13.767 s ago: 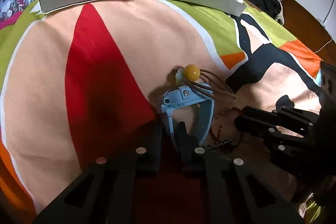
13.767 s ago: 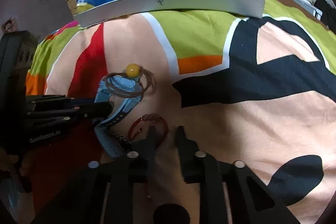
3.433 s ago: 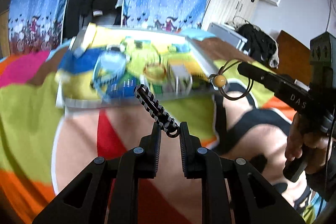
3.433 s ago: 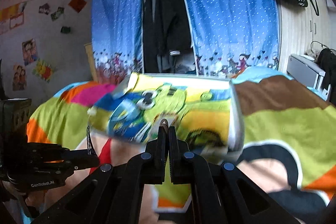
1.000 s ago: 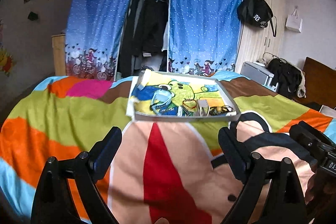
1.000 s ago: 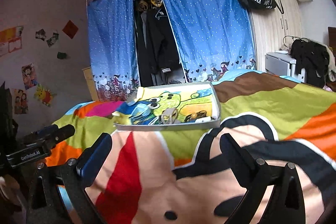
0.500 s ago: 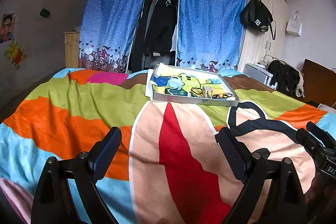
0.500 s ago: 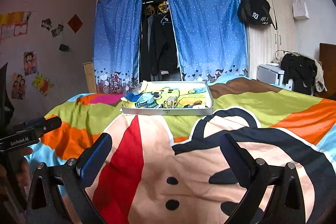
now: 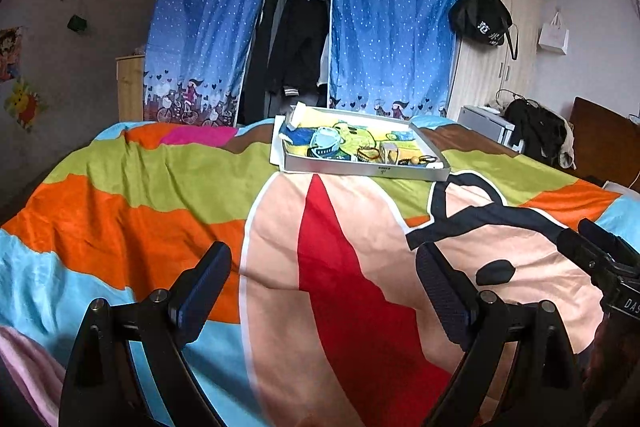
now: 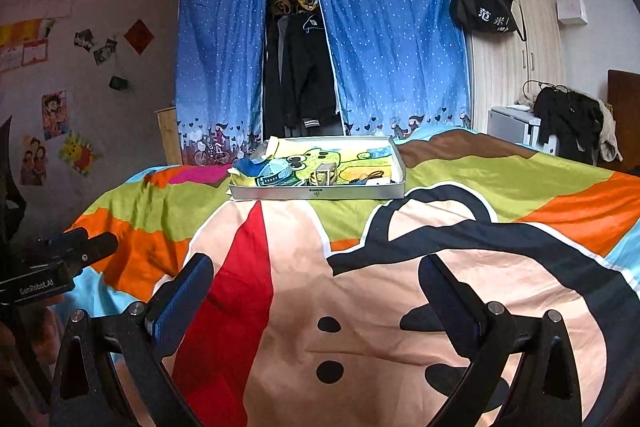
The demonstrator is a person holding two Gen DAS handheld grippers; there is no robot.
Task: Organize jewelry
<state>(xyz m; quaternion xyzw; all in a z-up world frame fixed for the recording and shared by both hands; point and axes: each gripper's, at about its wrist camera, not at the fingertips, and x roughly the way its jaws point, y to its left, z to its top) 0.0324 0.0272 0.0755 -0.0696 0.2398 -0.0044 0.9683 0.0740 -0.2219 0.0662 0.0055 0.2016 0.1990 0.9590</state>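
Far beyond both jaws (spread): tray (image 9: 362, 169)

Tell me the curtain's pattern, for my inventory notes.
Blue with small white dots; the curtain shows best in the right wrist view.

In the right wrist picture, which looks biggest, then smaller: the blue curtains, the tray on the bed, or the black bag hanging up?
1. Blue curtains
2. Tray
3. Black bag

The tray sits nearer the camera, so real sizes may differ.
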